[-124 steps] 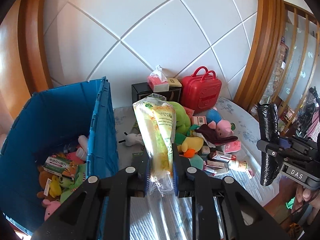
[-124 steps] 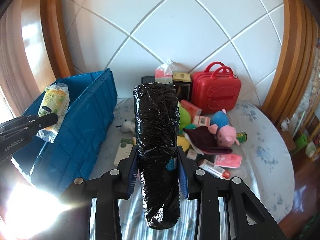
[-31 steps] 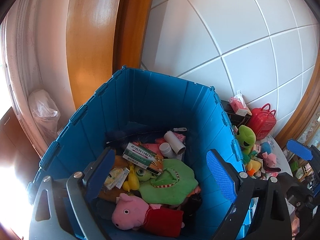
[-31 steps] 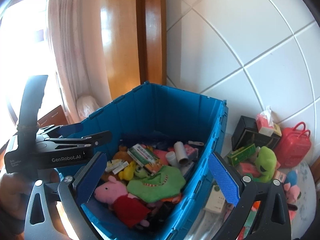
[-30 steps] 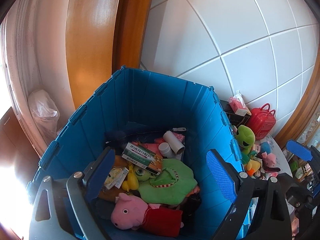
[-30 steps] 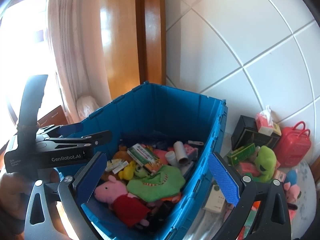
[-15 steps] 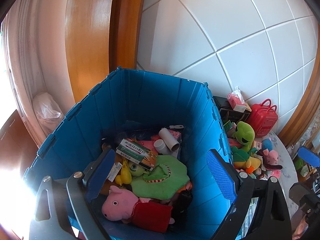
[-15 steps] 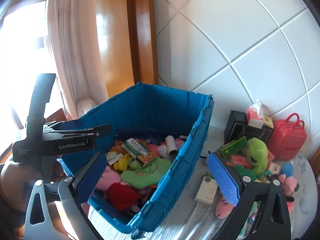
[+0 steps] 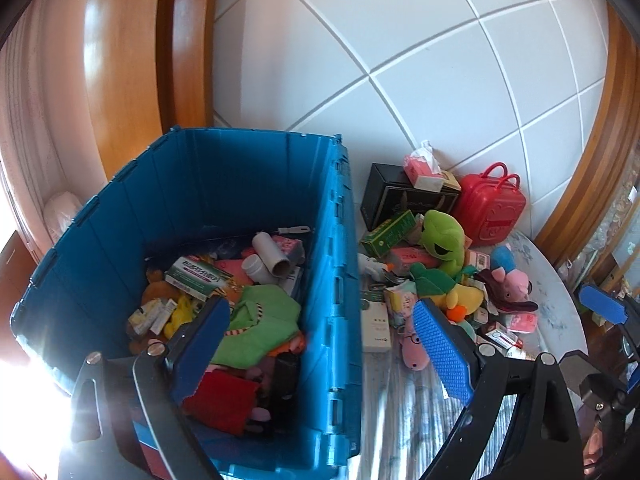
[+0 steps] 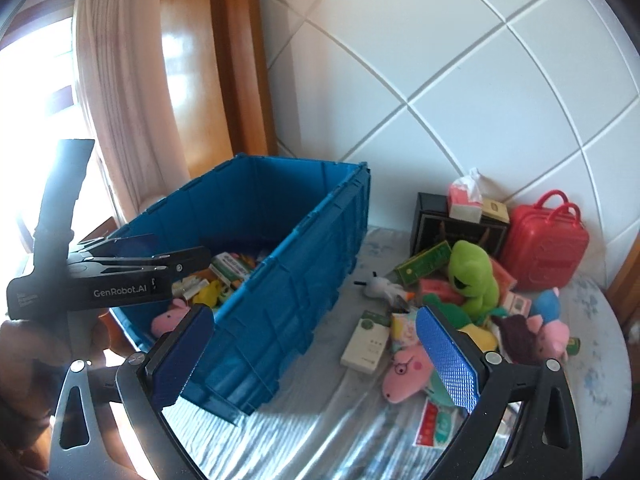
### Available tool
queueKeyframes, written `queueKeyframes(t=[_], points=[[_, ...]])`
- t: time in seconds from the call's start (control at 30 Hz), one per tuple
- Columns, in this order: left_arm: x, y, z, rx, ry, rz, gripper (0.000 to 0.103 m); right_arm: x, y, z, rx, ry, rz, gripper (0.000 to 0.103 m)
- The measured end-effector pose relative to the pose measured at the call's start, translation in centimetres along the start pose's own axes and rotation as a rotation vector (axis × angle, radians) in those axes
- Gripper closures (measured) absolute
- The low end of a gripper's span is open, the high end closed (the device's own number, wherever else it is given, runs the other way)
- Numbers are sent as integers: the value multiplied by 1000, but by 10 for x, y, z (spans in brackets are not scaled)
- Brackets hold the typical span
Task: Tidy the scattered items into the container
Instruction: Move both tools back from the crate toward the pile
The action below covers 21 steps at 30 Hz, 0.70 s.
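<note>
both grippers, left gripper [image 9: 320,344] and right gripper [image 10: 316,354], wide-jawed and empty

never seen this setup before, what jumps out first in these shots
The big blue crate on the left, half full of toys and boxes, dominates both views. Right of it a bright pile lies loose on the bed, topped by a green frog plush, with a red case behind it against the white wall. Both tools, left and right, gape open and empty.

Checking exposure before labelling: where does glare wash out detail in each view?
Left wrist view: a white bloom burns out the lower left corner, beside the blue crate. Right wrist view: the window behind the curtain is blown out at far left; the toy pile stays readable.
</note>
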<state>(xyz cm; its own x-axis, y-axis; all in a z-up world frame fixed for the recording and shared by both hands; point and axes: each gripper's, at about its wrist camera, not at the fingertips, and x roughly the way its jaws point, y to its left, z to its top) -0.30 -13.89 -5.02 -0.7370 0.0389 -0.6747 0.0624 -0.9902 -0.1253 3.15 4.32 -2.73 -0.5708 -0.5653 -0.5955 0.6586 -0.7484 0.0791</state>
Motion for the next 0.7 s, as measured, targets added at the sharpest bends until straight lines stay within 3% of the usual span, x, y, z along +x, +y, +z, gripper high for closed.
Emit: queueKeyframes(t=[0.43,0.7], points=[[50,-138,-34,131,109,-82,9,-28,-130,-65,136,56,-115,0],[98,-193,-69,190,191,-89,9,-39,-199,-112,204,104,-175,0]])
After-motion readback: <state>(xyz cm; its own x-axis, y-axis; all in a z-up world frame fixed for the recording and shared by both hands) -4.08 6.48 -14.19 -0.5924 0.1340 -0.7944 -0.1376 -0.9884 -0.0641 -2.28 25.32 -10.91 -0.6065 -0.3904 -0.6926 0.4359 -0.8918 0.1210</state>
